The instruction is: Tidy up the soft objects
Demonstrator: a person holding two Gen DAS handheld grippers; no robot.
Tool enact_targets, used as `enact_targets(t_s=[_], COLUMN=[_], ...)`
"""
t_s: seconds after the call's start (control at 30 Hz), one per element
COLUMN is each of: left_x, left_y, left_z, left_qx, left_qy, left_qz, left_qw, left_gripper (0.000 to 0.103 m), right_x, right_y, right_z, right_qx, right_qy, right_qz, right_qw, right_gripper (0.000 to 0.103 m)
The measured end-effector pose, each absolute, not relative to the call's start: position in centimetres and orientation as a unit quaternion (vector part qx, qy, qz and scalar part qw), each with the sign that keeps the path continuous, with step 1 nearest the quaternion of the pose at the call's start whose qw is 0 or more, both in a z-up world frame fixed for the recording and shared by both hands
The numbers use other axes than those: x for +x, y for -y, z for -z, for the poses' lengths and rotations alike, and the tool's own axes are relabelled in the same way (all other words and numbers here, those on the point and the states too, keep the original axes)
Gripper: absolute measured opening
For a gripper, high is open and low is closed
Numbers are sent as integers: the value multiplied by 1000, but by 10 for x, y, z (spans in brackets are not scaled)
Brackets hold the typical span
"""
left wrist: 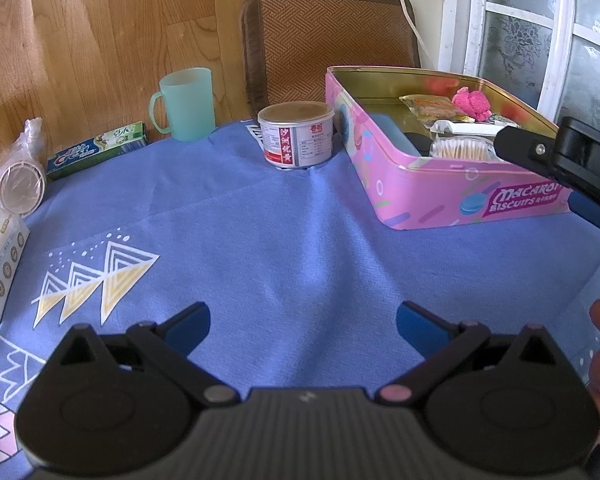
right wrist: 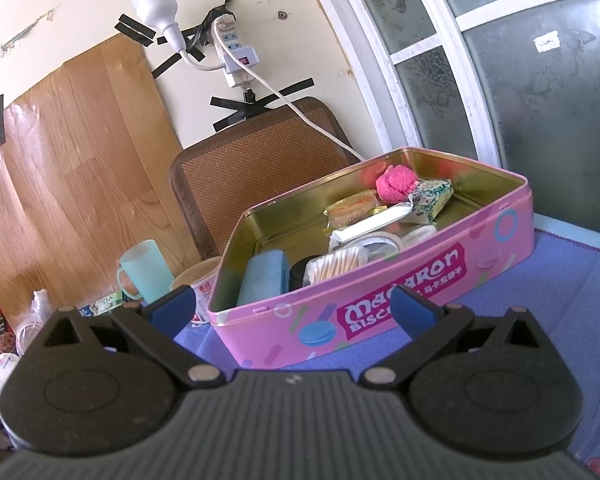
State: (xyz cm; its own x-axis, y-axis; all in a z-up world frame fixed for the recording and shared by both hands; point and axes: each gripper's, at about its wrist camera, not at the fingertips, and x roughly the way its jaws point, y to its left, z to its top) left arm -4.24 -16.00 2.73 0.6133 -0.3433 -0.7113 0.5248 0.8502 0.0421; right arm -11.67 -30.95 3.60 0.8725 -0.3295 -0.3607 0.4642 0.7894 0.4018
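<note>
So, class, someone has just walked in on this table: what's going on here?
A person holds a two-finger gripper in each hand over a blue tablecloth. Both the left gripper and the right gripper are open and hold nothing. The pink biscuit tin stands open, already holding a pink fluffy item, cotton swabs and small packets. A mint cup and a can stand outside the tin.

Right gripper (right wrist: 292, 308) spread wide, empty, just in front of pink biscuit tin (right wrist: 380, 312) on blue cloth (right wrist: 560, 280). Tin holds pink fluffy item (right wrist: 394, 184), cotton swabs (right wrist: 336, 264), blue case (right wrist: 262, 278), packets.
</note>
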Motion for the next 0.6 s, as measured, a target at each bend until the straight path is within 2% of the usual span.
enact_targets(t_s=[0.6], left_x=[-44], left_y=[159], left_z=[-30], left_qx=[127], left_qy=[-361], left_qz=[247], left_qw=[890], left_gripper=[103], right_x=[-117], right_y=[310], right_z=[-36], right_qx=[244], right_qy=[-137], right_qz=[213], right_qw=[936], right_gripper=[103])
